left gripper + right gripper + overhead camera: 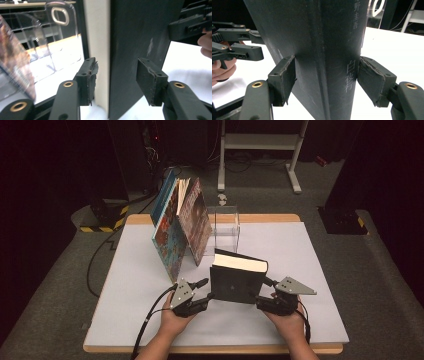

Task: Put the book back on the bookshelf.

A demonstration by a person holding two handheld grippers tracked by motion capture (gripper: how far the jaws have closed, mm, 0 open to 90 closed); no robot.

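Our right tongs [325, 82] pinch the spine end of the black hardcover book [239, 279], both pads pressed flat against its covers in the right gripper view. Our left tongs [115, 82] stand spread around the book's other end: in the left gripper view the cover and the cream page block lie between the pads with a gap on each side, so that end is not gripped. The book stands upright on its lower edge near the middle of the counter's [320, 270] near edge, tilted a little.

We judge it a thick, fairly heavy volume with stiff boards, so it should carry without bending. The matte cloth looks scuffed and should give the pads decent friction. Held at the spine alone, the fore-edge may swing or fan open; clamping both covers across the page block on the left side would keep it shut. It is not fragile, though its corners could dent if dropped.

Farther out, toward the far left corner, two picture books [177, 227] lean open against each other, and a clear acrylic stand [226, 225] sits just beside them near the far edge.

The book's foot is cut off in both gripper views, so we cannot tell whether it rests on the counter. The spine lettering is only partly readable.
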